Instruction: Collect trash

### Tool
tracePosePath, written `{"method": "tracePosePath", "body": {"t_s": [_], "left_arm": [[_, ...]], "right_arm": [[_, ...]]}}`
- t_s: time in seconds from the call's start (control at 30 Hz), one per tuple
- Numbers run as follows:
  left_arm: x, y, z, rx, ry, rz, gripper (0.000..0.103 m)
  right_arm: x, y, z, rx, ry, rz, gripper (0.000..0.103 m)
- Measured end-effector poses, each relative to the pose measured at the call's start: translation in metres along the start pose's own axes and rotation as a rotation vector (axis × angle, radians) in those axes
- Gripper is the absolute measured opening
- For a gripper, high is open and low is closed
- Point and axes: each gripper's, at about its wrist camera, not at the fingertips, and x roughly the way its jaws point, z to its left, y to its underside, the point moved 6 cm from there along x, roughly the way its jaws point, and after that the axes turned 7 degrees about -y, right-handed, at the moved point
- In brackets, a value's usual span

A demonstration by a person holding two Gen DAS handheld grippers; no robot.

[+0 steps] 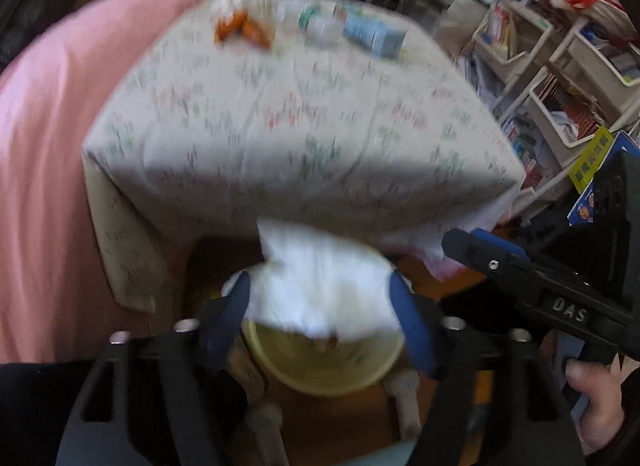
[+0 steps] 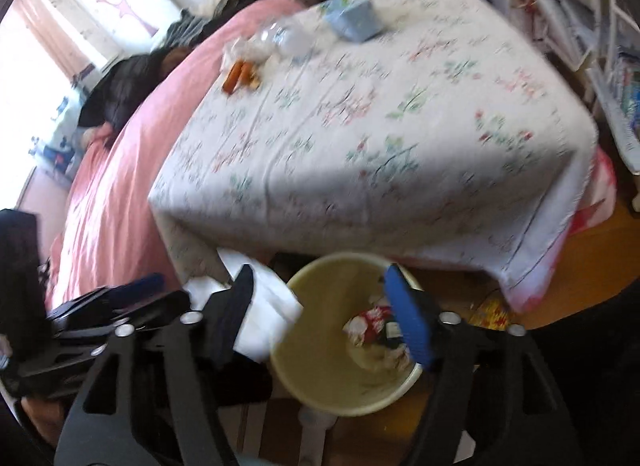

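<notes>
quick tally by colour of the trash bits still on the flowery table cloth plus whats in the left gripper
Orange: 1, the orange wrapper near the far edge of the table.
Clear: 1, the clear plastic bottle with a green label.
Light blue: 1, the light blue carton.
White: 1, the white crumpled paper between the left gripper fingers, above the yellow bin.
Total: 4

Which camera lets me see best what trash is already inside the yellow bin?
The right wrist view. There the yellow bin is open to the camera, with a red and white wrapper lying inside. In the left wrist view, the white tissue between the left gripper fingers hides most of the bin's inside.
</notes>
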Motion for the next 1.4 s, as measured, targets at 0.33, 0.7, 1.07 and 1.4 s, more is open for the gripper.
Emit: {"method": "tracePosePath", "body": {"t_s": [0.33, 0.7, 1.07, 1.4], "left_arm": [[-0.037, -0.026, 0.029, -0.158, -0.100, -0.303, 0.084], [-0.045, -0.028, 0.040, -0.160, -0.150, -0.342, 0.088], [-0.054, -0.029, 0.044, -0.126, -0.238, -0.388, 0.088], [-0.054, -0.029, 0.042, -0.110, -0.254, -0.384, 0.088]], "right_arm": [[0.010, -0.013, -0.016, 0.014, 0.165, -0.047, 0.085], [0.045, 0.000, -0.001, -0.083, 0.216, 0.044, 0.085], [0.055, 0.005, 0.002, -0.108, 0.232, 0.068, 0.085], [0.058, 0.006, 0.002, -0.117, 0.236, 0.081, 0.085]]}}
